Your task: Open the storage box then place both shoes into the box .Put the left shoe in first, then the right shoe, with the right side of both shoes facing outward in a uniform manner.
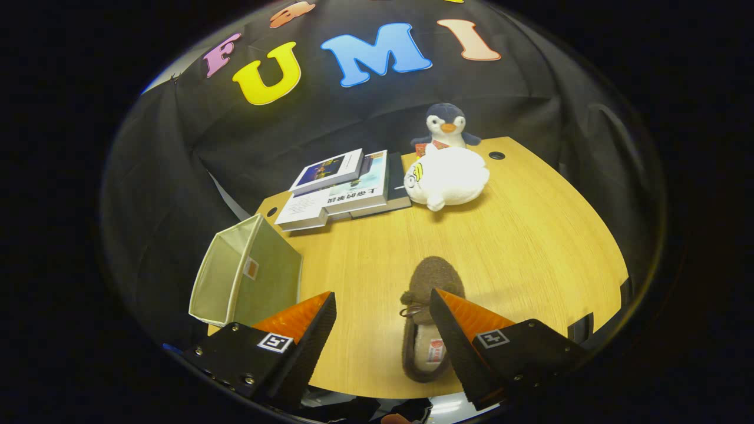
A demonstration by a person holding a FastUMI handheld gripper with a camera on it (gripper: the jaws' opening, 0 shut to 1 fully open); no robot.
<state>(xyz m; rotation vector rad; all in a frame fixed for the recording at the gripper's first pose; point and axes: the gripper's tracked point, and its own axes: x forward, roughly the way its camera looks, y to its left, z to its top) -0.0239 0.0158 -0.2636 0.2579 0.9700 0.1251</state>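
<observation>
Brown shoe point(429, 318) lies on the bench point(530, 247) between the jaws, close to the right finger point(465, 330). The gripper point(383, 330) stands wide open and holds nothing. The storage box point(247, 277) is beside the left finger.

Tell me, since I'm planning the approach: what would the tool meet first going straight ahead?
Probably the brown shoe, lying on the table between and just ahead of the open tool's fingers; depth is unclear.

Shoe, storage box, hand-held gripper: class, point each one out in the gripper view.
Shoe point(429, 277): gripper view, on its brown toe, between the fingers.
Storage box point(277, 265): gripper view, on its outer side wall.
Hand-held gripper point(383, 309): gripper view, midway between its open fingertips.
</observation>
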